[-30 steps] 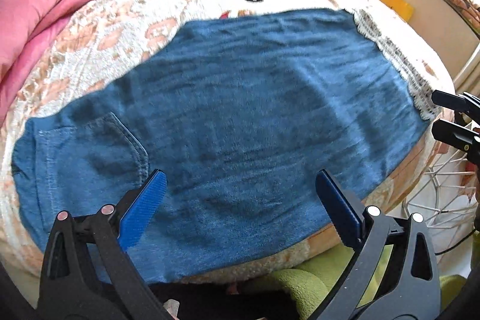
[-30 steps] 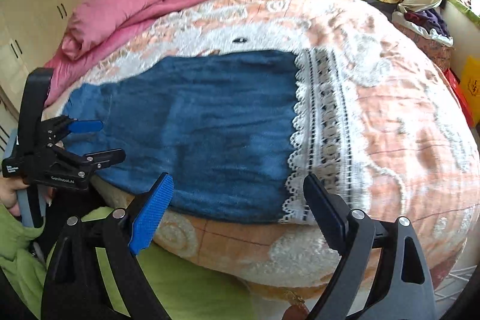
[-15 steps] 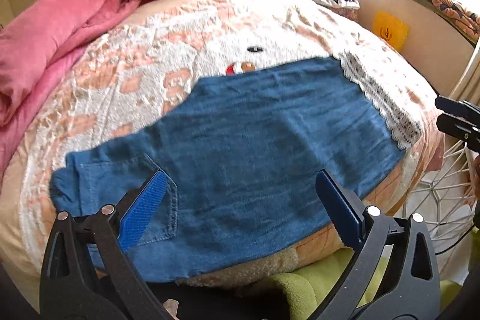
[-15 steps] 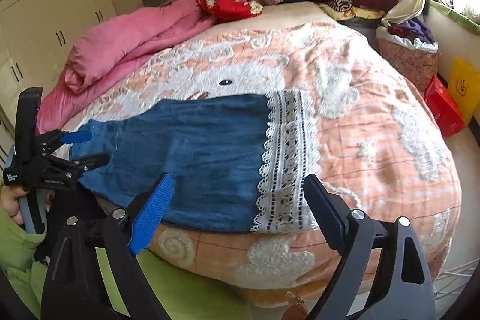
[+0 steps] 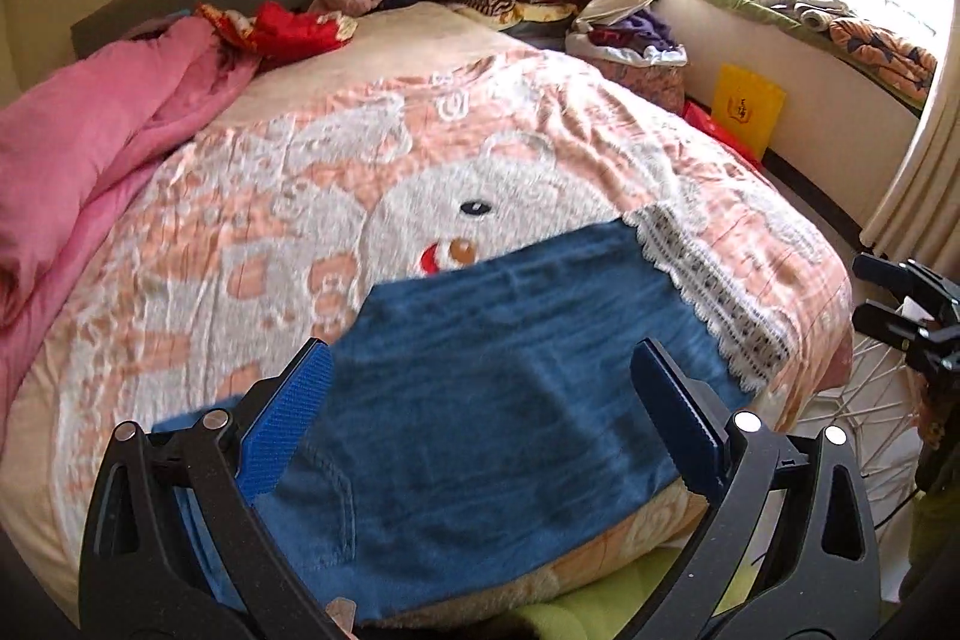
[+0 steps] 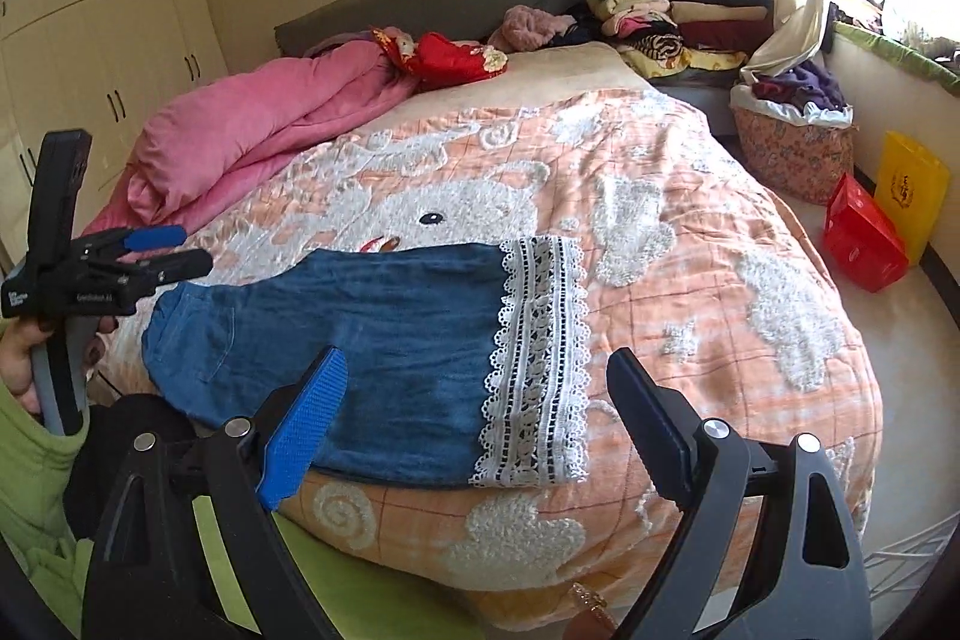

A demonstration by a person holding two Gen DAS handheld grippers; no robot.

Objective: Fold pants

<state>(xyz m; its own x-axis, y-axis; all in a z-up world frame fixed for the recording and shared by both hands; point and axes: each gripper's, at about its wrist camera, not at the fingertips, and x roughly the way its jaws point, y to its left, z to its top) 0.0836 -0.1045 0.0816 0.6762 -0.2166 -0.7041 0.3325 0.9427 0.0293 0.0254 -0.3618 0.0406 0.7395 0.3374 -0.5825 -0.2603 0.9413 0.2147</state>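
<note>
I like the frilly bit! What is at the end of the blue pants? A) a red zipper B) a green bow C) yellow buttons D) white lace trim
D: the denim pants end in a band of white lace trim lying flat on the bedspread.

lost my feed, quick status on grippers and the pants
Left gripper open, empty. Right gripper open, empty. Pants flat on bed, lace hem rightward. Nothing blocking.

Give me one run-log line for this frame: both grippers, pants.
left hand-held gripper: open, empty | right hand-held gripper: open, empty | pants: folded flat, near bed edge, lace hem to the right | contact: none
</note>
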